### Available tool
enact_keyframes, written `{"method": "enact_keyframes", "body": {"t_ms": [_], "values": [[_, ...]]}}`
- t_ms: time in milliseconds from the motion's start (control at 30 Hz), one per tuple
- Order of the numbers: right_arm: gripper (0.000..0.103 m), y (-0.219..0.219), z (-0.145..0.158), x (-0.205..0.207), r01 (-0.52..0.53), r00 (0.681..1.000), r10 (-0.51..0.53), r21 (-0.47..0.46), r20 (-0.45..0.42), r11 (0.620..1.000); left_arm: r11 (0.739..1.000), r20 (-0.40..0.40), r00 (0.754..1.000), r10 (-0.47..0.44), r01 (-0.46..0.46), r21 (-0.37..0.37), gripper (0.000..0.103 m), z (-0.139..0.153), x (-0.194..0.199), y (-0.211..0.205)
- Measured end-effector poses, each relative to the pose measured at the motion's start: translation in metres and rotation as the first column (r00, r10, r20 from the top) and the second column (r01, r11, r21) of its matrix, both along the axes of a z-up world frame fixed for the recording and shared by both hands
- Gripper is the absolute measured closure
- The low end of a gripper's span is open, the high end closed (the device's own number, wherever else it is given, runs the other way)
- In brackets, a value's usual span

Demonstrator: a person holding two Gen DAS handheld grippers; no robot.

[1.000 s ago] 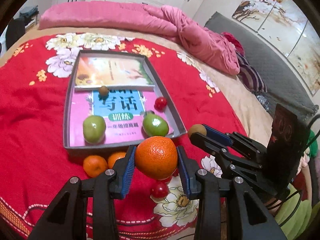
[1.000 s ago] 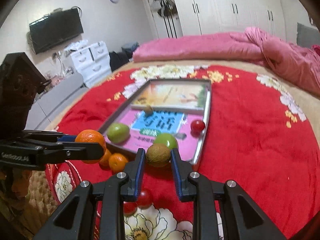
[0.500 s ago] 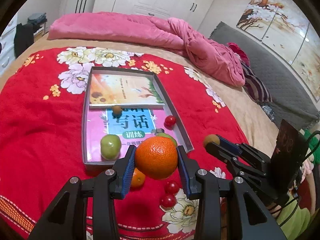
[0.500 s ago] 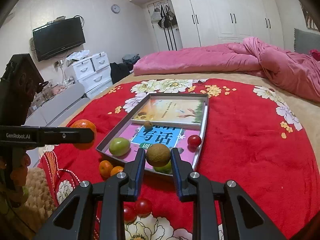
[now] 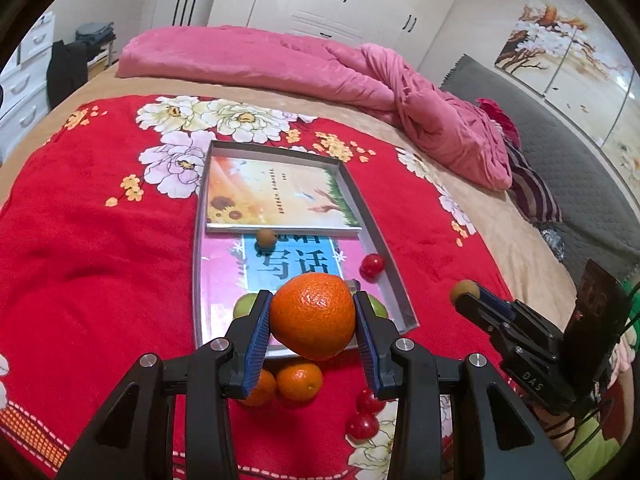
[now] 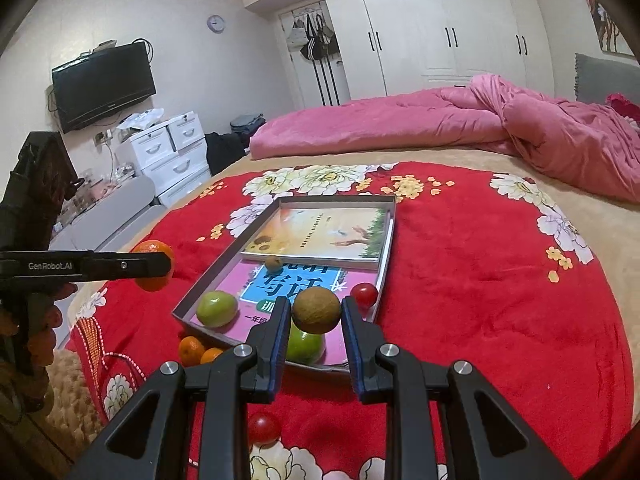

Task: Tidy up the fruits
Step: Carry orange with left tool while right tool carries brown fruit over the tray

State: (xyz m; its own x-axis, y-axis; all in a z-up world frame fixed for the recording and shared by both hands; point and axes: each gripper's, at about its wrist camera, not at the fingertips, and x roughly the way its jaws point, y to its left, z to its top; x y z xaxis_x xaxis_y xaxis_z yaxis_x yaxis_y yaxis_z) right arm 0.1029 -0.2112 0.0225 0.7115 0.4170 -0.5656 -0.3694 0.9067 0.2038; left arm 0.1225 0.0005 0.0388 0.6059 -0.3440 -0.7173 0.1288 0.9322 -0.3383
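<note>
While left gripper [image 6: 160, 266] reads "GenRobot.AI", book [image 6: 292, 280] shows "写话"

Orange [image 5: 313, 316]: we saw it lifted above the tray's [image 5: 384, 236] near edge.
Kiwi [image 6: 316, 311]: brown, raised likewise.

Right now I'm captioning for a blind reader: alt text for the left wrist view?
The left hand-held gripper grips a large orange above a shallow tray holding books and fruit on a red floral blanket. At right, the right hand-held gripper pinches a small brown fruit.
</note>
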Motion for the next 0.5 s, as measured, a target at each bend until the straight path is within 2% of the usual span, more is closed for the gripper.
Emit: {"method": "enact_keyframes", "body": {"t_ms": [500], "values": [[0.077, 0.003, -0.005, 0.015, -0.014, 1.0, 0.013, -0.036, -0.019, 0.999, 1.0, -0.023, 1.0, -0.011, 0.011, 0.027, 0.062, -0.015, 0.021, -0.015]]}}
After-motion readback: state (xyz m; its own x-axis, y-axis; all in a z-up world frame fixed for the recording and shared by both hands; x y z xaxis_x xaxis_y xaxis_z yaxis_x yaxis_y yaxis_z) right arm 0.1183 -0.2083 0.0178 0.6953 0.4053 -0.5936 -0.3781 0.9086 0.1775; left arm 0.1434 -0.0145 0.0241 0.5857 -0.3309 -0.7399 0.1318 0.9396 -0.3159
